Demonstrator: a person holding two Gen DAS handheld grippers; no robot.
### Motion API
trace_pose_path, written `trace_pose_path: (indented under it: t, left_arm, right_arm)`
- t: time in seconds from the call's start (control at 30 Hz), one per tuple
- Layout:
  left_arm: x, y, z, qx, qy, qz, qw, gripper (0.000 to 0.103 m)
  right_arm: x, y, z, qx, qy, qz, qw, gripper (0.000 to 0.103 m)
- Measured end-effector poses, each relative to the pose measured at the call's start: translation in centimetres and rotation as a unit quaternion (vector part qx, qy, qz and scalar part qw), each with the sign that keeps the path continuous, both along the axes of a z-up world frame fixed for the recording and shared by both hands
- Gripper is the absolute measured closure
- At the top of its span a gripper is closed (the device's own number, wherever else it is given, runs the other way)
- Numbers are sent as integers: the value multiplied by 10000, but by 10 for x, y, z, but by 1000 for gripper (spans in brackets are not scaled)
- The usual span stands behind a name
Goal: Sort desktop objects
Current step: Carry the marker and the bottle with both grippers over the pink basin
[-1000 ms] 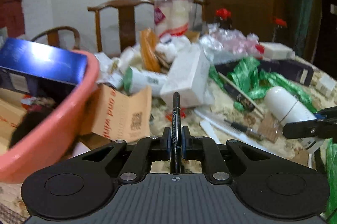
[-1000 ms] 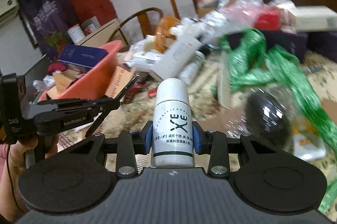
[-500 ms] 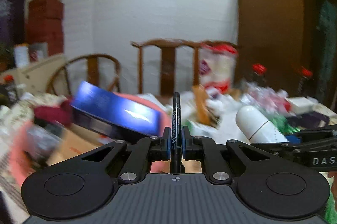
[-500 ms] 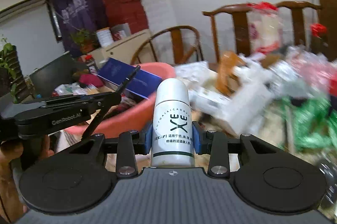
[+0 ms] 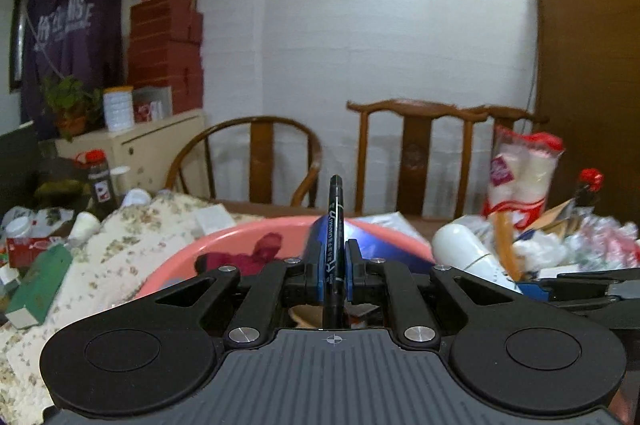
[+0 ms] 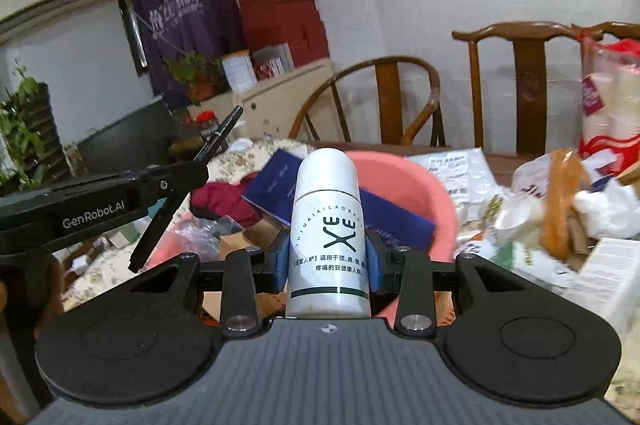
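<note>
My left gripper (image 5: 334,267) is shut on a black marker pen (image 5: 335,225) that sticks up and forward between its blue pads. It hangs over the near side of a pink plastic basin (image 5: 224,245). My right gripper (image 6: 327,261) is shut on a white spray bottle (image 6: 327,209) with dark lettering, held upright above the same pink basin (image 6: 416,185). The basin holds a dark blue box (image 6: 280,181), a maroon cloth (image 6: 224,199) and cardboard scraps. In the right wrist view the left gripper (image 6: 202,165) with the pen (image 6: 222,133) shows at the left. The white bottle (image 5: 464,253) also shows in the left wrist view.
A floral cloth covers the table (image 5: 132,225), strewn with small bottles and a green box (image 5: 38,285). To the right lies a heap of bags, papers and a white box (image 6: 612,273). Wooden chairs (image 5: 416,145) stand behind the table, and stacked red boxes (image 5: 168,57) by the wall.
Both grippers have risen and swung left from the cluttered table toward the pink basin, each keeping its object. The basin now lies straight ahead in both views.
</note>
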State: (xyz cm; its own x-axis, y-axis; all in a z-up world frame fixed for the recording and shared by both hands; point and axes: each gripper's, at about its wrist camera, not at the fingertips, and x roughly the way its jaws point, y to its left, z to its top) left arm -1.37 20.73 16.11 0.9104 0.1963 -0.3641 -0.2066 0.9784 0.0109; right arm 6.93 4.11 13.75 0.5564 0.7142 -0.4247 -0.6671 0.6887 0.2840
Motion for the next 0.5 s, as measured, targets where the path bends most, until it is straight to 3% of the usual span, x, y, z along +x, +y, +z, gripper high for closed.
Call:
trace_pose_path:
  t: [0.23,0.4,0.5]
  left_arm:
    - [23,30,-41,-130,446,141,9988,97]
    - [44,46,-68,-131,873,258,9958,90]
    - [50,57,-79,-289,1018,292,9940,91]
  right_arm:
    - [15,34,-28,-208,97,-36,9997,61]
    - [20,49,-42,-467,-18,-138,9988,61]
    - [21,58,-49,-636,-96,-186,9978,61]
